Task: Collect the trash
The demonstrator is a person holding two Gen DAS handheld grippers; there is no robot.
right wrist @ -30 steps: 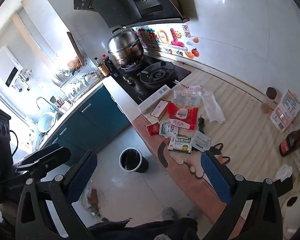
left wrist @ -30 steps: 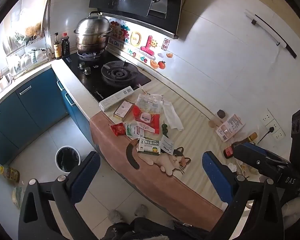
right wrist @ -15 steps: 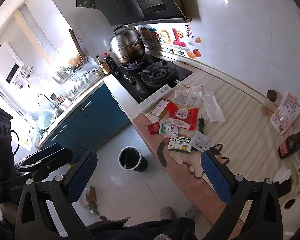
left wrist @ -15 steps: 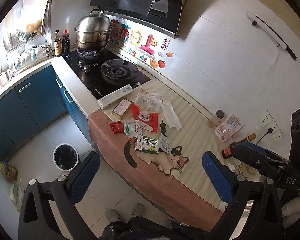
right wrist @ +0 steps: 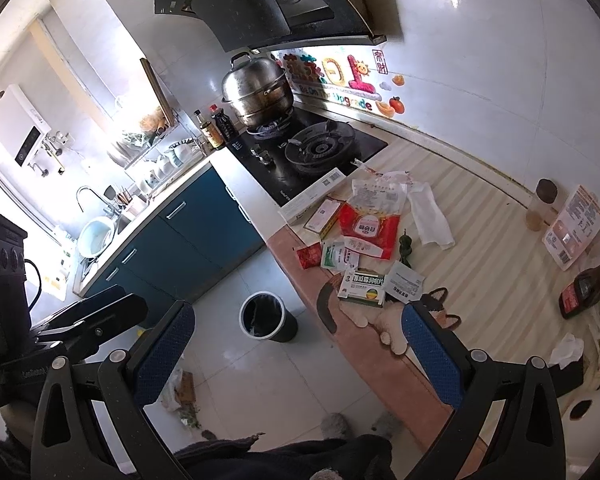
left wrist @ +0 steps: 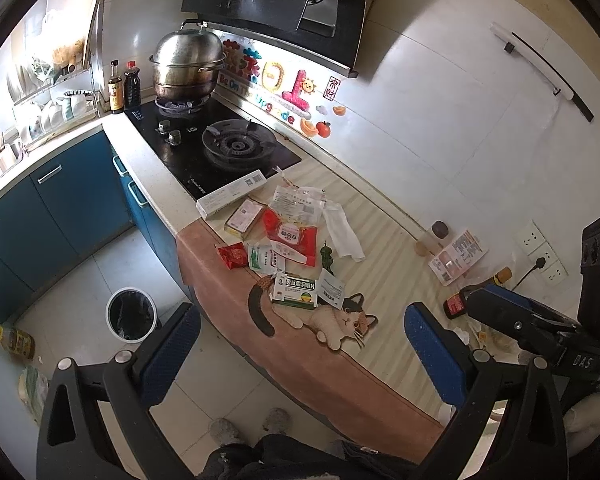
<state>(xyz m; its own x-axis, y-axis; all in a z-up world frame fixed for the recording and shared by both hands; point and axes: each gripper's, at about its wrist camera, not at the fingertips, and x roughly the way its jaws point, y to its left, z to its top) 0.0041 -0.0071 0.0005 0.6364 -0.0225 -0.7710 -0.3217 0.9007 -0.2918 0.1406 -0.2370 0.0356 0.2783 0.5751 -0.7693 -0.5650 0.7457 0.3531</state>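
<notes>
Hovering high over the counter, both tools were empty: the left gripper (left wrist: 300, 344) had its jaws spread wide with nothing between the blue pads, and the right gripper (right wrist: 296, 340) was released the same way.

Step in hand, by my read: the approach, before any first pick. Nothing had been collected yet, judging by the full pile.

Trash sat in a loose cluster on the cat-print mat (left wrist: 340, 320), just beside the black hob (left wrist: 220, 148):
- green-and-white medicine box (left wrist: 295, 286) at the near edge, a white sachet (left wrist: 332, 289) touching its right side
- red wrapper (left wrist: 233, 255) nearest the counter lip
- red-and-white pouch (left wrist: 290, 234) mid-pile, under a clear printed bag (left wrist: 296, 204)
- crumpled white tissue (left wrist: 342, 230) to the right
- long white carton (left wrist: 232, 193) lying across the hob's corner

The bin (left wrist: 131, 314) stood on the floor, below and left of the counter edge, well apart from the pile, lined in black and open-topped. Contents too dark to tell.

Next move probably called for:
- dropping one gripper to the near edge, the medicine box or red wrapper being the easiest reach
- flat film items needing a low, edge-on pinch, since the pads would slide on them
- a swing out past the lip to get over the bin before letting go

The bottles (right wrist: 588, 284) and leaflet (right wrist: 576, 226) at the far right looked like non-trash; leave them.
</notes>
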